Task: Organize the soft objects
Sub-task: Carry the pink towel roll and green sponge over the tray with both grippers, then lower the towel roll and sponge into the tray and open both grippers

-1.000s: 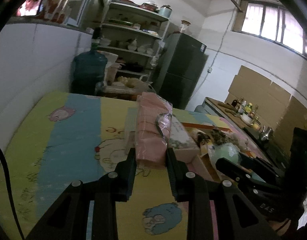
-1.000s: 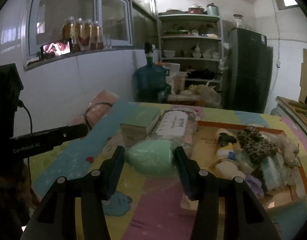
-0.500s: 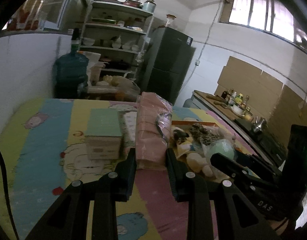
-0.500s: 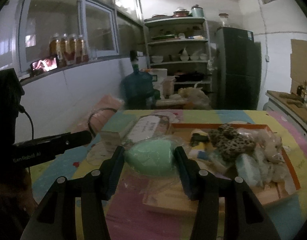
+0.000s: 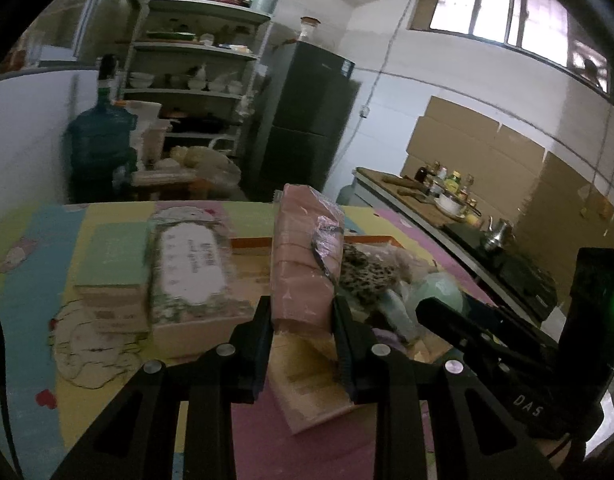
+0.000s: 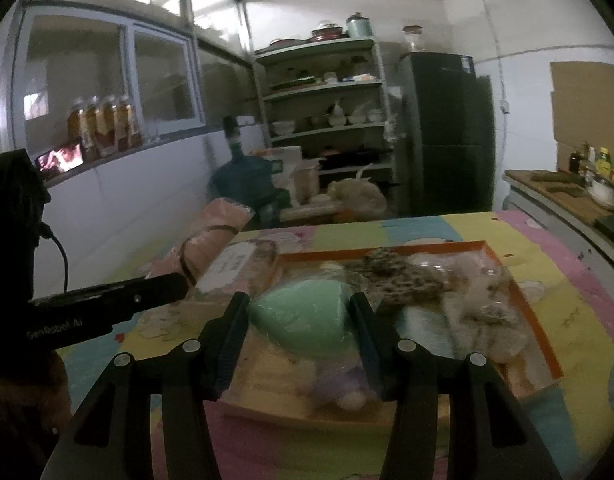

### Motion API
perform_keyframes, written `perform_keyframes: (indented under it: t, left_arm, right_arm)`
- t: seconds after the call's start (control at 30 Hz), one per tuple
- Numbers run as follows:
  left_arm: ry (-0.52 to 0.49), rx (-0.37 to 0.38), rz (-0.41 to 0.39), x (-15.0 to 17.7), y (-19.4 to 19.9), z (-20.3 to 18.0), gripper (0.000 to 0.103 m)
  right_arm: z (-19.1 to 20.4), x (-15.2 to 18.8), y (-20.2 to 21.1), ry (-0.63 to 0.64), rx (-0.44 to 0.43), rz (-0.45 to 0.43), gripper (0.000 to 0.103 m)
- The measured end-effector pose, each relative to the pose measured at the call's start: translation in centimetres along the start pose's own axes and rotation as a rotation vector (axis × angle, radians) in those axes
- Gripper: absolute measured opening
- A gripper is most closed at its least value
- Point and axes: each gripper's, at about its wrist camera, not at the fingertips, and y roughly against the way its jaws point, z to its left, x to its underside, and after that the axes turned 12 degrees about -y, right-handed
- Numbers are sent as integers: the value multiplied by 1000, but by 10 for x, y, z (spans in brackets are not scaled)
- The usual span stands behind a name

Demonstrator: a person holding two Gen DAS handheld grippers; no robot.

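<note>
Both views are dim and slightly grainy. Daylight enters through a high window [image 5: 507, 20], which is blown out to pinkish white. The fisheye lenses bend walls and shelves [image 6: 327, 92] and leave black corners. Motion blur smears the boxes [image 5: 187, 268] and the soft things in the tray [image 6: 523, 304]. The black fingers [image 5: 263, 344] stay sharp.

Both held items [image 5: 303, 256] [image 6: 303, 316] apparently now over tray [image 6: 523, 296].

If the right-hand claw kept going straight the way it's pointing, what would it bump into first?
Probably the pile of soft things in the orange-rimmed tray. The right gripper, shut on a mint green pouch, points down at it, with the leopard-print item just ahead. Depth is hard to judge.
</note>
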Motion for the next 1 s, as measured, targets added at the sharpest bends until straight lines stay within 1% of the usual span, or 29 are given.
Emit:
perform_keyframes:
  t: [0.13, 0.27, 0.57, 0.8, 1.0]
  left_arm:
    - [-13, 27, 9, -6, -14, -13, 30]
    - [0, 57, 15, -10, -31, -18, 30]
    - [-16, 75, 50, -17, -62, -37, 30]
    - [-24, 89, 73, -19, -81, -43, 30]
    - [-33, 78, 101, -22, -102, -46, 30]
  right_arm:
    - [-19, -4, 6, -23, 26, -12, 53]
    - [-37, -7, 13, -45, 50, -30, 53]
    - [-76, -16, 15, -92, 82, -41, 53]
    - [-84, -25, 7, -85, 65, -44, 53]
    - [-86, -30, -5, -73, 53, -32, 53]
